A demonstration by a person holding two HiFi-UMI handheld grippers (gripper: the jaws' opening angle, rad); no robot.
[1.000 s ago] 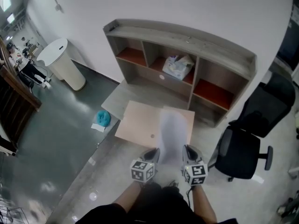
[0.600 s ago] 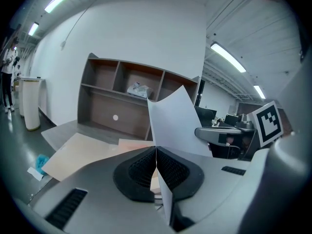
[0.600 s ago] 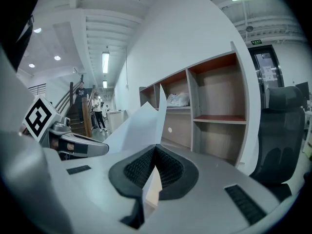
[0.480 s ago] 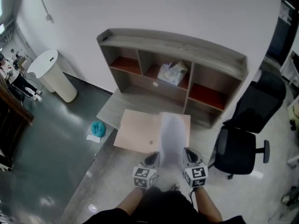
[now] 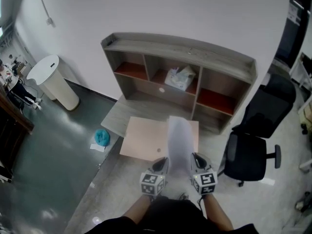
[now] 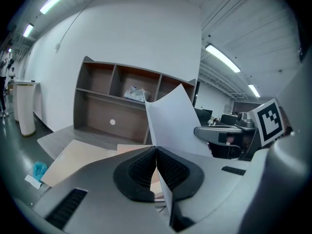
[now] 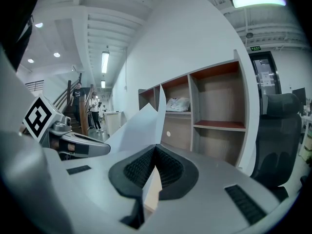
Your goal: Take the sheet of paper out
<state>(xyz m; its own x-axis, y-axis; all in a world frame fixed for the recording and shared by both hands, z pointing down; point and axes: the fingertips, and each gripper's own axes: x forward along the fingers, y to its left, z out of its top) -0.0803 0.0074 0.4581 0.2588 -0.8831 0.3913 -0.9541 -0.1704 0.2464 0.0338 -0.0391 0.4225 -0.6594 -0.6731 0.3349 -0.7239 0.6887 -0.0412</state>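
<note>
Grey wooden shelf unit (image 5: 181, 47) against a white wall (image 5: 146, 9), three open compartments in a row, the outer two with red-brown floors; one crumpled white packet (image 5: 178, 77) in the middle compartment. Grey desk top (image 5: 117, 117) below the shelf unit, carrying a pale beige board (image 5: 146, 136). One white sheet of paper (image 5: 179, 139) stretched over the board's right part, its near corners at the left gripper (image 5: 162, 163) and the right gripper (image 5: 196, 159), one to each side. Black office chair (image 5: 252, 152) right of the desk top. White round bin (image 5: 52, 81) at far left. Teal cloth (image 5: 102, 137) on the dark floor (image 5: 58, 169), near the desk top's left edge
</note>
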